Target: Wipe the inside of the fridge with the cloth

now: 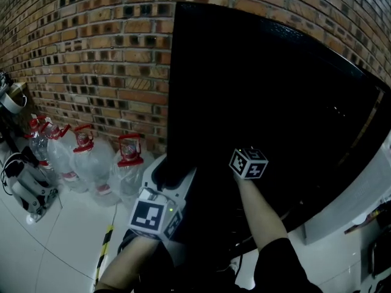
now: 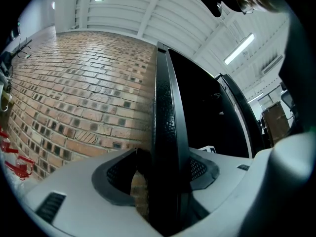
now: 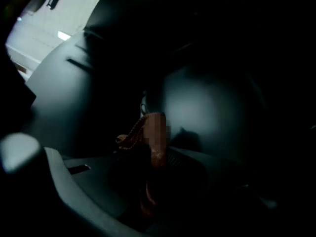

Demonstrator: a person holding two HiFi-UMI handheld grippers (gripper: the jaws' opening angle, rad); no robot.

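The right gripper (image 3: 150, 174) sits in near-blackness — I can only just make out its jaws pinched on a reddish-brown cloth (image 3: 132, 136), the surfaces around it too dim to name. The left gripper (image 1: 173, 172) straddles the free edge of the black fridge door (image 1: 263, 102), jaws spread, a sliver of brick wall (image 2: 79, 98) showing between one pad and the door. Red-capped water bottles (image 1: 125, 166) crowd the floor by that wall, near the door's edge.
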